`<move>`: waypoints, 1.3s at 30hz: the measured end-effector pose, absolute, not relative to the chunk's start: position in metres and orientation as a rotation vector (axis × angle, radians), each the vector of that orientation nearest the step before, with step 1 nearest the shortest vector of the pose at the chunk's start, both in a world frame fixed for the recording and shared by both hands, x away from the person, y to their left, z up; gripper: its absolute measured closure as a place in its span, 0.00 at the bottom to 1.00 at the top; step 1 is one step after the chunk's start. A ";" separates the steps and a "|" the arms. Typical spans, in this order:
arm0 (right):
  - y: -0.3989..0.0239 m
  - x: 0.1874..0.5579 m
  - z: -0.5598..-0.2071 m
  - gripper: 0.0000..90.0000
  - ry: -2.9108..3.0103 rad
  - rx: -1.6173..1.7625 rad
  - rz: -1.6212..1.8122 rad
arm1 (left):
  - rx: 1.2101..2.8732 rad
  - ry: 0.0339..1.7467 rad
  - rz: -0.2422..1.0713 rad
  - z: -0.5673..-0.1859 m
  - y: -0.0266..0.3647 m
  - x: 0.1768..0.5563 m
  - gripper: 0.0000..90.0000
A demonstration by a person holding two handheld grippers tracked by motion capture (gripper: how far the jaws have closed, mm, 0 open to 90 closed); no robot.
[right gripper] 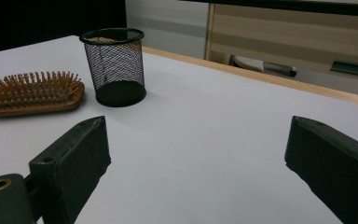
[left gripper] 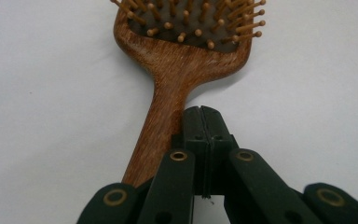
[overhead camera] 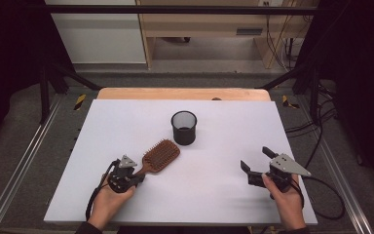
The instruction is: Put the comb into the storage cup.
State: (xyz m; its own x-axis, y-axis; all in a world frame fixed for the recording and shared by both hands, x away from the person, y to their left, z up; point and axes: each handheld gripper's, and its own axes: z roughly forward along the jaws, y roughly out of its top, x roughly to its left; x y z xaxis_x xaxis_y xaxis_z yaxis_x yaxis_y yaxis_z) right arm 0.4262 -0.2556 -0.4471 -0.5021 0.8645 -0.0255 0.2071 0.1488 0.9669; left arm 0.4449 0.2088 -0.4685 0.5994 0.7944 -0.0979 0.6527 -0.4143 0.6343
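While the left gripper point(left gripper: 203, 109) rests with jaws pressed together, empty, just beside the hairbrush point(left gripper: 177, 70) handle, the right gripper point(right gripper: 196, 154) gapes wide, holding nothing.

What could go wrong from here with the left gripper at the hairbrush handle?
1. The left gripper has its jaws shut together beside the hairbrush handle, not around it, so lifting now would likely leave the brush on the table.
2. Pushing on with shut jaws may shove or spin the brush instead of gripping it.
3. The mesh cup stands just beyond the brush head; a hard shove could knock it.
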 end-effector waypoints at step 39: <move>-0.253 0.427 -0.448 0.07 1.841 1.011 1.378 | 2.341 1.037 0.370 -0.434 0.210 0.473 0.19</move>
